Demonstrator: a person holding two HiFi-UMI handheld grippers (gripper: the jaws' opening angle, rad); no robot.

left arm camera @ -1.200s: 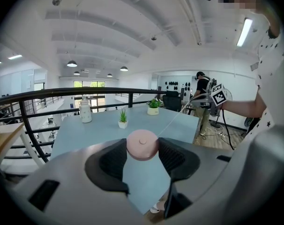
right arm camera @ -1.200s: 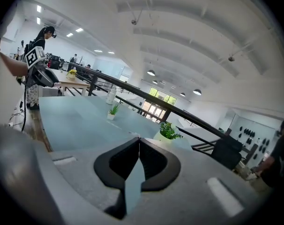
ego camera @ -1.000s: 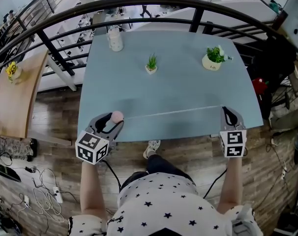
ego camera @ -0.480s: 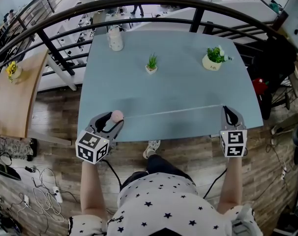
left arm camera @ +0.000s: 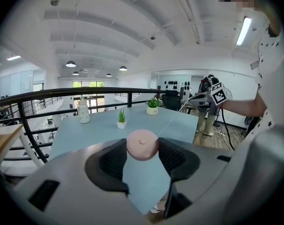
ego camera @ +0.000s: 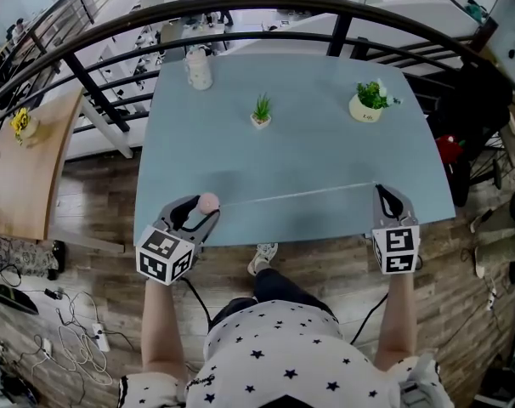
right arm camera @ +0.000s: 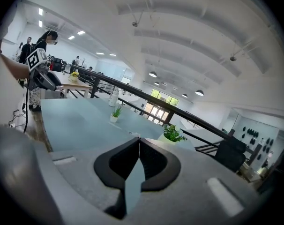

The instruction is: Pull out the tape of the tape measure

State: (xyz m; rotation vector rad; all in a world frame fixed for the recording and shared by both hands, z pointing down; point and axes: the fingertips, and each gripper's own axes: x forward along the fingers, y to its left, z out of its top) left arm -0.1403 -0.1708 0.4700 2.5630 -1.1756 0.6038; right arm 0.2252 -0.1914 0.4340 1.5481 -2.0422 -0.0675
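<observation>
By the desk (ego camera: 283,147)'s near edge, the jaws of the left gripper (ego camera: 202,208) squeeze the round pink tape measure (ego camera: 208,201). The jaws of the right gripper (ego camera: 383,192) pinch the thin tape (ego camera: 291,194), which is stretched between both.

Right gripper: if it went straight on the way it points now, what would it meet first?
Probably the blue table, since the right gripper tilts down toward it. Were it to skim above, the leafy potted plant lies nearly in line; depth is unclear.

tape measure (ego camera: 208,201): pink | table (ego camera: 308,155): pale blue | shirt (ego camera: 283,355): white, black stars
</observation>
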